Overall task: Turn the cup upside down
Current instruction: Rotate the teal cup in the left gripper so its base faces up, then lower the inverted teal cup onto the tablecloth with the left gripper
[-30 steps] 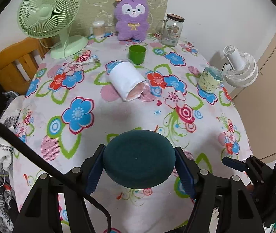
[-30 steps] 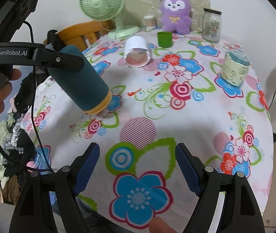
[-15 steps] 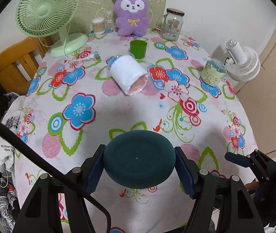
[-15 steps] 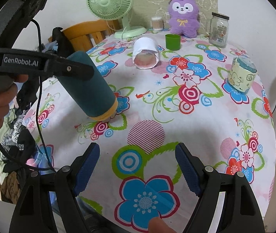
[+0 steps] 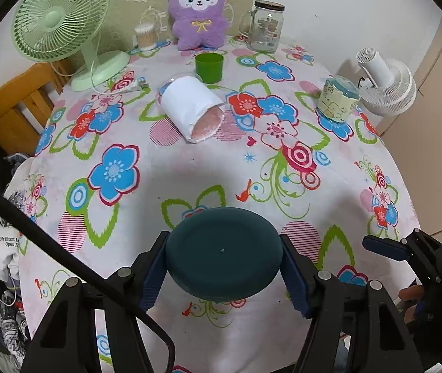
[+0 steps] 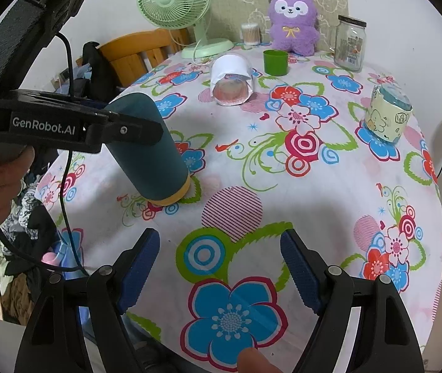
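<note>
Floral tablecloth lies just beneath the teal cup pinched mouth-down by the left gripper; level it before lowering, right gripper spread idle.

The round surface, draped in a flowered cloth, carries a green fan, a cotton-swab jar, a purple plush, a glass jar, a green cup, a white cup on its side and an upturned patterned cup.
</note>
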Demonstrator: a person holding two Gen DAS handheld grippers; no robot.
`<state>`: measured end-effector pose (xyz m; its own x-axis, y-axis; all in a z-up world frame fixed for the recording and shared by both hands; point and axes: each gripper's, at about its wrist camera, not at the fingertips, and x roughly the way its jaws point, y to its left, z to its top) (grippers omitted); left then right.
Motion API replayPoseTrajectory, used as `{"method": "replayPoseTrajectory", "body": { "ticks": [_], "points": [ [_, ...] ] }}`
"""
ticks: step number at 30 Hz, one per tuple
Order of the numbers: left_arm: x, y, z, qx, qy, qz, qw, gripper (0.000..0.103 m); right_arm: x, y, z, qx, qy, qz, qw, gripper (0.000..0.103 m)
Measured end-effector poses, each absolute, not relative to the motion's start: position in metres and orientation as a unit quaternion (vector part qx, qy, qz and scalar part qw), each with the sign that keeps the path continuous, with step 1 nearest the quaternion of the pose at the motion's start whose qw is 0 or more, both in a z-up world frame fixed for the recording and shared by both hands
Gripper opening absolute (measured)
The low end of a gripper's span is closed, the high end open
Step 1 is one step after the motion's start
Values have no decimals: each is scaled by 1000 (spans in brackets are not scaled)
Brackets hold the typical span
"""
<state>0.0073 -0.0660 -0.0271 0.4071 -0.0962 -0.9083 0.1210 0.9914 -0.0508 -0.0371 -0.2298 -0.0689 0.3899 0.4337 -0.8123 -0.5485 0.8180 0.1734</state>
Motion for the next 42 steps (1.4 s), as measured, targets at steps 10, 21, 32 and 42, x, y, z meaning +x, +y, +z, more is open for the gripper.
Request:
{"method": "replayPoseTrajectory", "body": {
  "ticks": [10,21,32,42],
  "points": [
    [8,-68,-31,3,547,-70,834,75,-37,-229,-69,-62,467,294,832,82],
    [7,-62,-27,-1,546,-68,835,82,-38,-225,-64,-68,462,292,835,82],
    [1,-59,-15,-1,536,-75,841,85,-41,-219,-57,-75,457,291,837,82],
    [-5,-56,-7,-6,527,-86,845,87,-44,-216,-53,-79,454,288,839,82]
  ]
}}
